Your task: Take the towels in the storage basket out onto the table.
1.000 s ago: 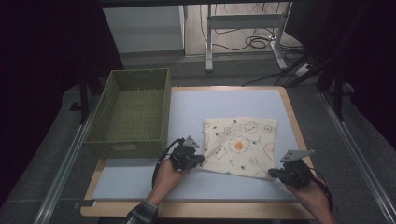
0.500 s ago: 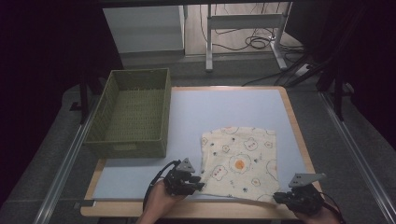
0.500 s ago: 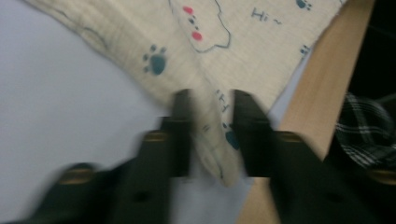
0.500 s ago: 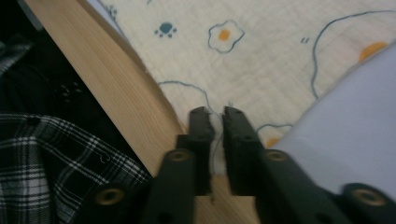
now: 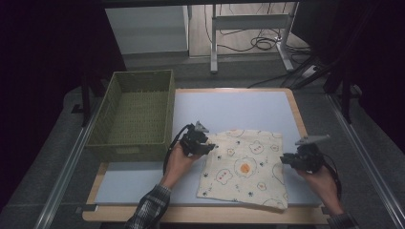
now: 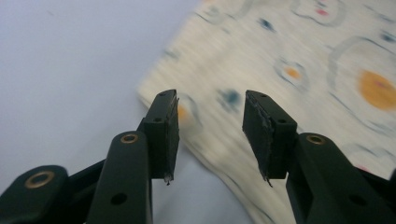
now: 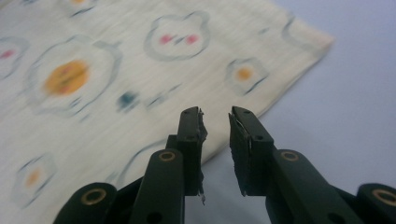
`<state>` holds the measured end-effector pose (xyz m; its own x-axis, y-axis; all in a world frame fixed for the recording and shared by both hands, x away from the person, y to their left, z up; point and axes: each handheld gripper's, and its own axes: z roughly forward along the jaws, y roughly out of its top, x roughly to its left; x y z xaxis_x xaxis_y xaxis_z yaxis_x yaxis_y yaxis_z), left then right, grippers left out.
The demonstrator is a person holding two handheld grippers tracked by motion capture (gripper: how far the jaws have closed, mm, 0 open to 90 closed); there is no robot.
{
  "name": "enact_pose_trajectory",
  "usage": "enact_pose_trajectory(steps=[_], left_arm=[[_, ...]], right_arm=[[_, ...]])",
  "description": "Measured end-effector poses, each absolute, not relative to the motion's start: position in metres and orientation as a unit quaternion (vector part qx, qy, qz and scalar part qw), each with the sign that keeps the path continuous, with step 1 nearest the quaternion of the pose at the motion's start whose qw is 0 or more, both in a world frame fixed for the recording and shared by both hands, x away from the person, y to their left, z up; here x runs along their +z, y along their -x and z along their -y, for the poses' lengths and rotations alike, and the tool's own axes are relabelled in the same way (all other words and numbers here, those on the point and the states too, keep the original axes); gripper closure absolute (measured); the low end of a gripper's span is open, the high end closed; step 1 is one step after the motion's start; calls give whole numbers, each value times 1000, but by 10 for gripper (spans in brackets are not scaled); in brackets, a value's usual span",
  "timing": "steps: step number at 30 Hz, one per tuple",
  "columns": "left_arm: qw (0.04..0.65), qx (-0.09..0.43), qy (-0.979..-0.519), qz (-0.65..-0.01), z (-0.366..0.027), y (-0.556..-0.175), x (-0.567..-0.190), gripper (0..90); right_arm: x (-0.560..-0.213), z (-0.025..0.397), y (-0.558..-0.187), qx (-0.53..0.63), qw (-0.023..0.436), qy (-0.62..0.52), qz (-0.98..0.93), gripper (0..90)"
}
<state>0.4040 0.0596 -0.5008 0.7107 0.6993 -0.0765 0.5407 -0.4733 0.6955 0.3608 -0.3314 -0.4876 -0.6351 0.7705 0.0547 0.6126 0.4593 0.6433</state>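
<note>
A cream cloth [image 5: 246,167] printed with fried eggs and bear faces lies flat on the pale blue table top [image 5: 229,105], its near edge close to the table's front. My left gripper [image 5: 207,145] hovers at the cloth's far left corner. In the left gripper view the left gripper [image 6: 210,100] stands open, nothing between its jaws, with the cloth corner [image 6: 303,56] just beyond. My right gripper [image 5: 285,159] sits at the cloth's right edge. It [image 7: 215,114] is open by a narrow gap, empty, over the cloth's edge [image 7: 116,84].
A green woven basket [image 5: 129,151] stands empty along the table's left side, close to the left hand. The wooden table rim [image 5: 298,114] runs down the right. A desk frame and cables are on the floor beyond the far edge.
The cloth slid toward the table's near edge and now lies spread flat. Both hands drew back toward the person, then moved forward to the cloth's far left corner and right edge.
</note>
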Motion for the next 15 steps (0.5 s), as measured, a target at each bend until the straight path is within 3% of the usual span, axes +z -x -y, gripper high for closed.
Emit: enact_pose_trajectory(steps=[6,9,11,12,13,15], left_arm=[[341,101,-854,-379,-52,-438,-506,519],[326,85,-863,-375,-44,-449,-516,514],[324,79,-867,-371,-42,-448,-519,616],[321,81,-870,-367,-39,-447,-521,616],[322,80,-873,-358,-37,-445,-519,831],[326,120,-871,-347,-35,-440,-505,889]], right_arm=[[-489,333,-401,317,141,-431,-833,736],[-493,329,-424,306,150,-443,-830,695],[-495,328,-429,301,151,-444,-830,684],[-497,327,-432,297,155,-445,-830,679],[-500,325,-437,298,153,-448,-829,668],[-504,324,-438,299,149,-450,-828,660]])
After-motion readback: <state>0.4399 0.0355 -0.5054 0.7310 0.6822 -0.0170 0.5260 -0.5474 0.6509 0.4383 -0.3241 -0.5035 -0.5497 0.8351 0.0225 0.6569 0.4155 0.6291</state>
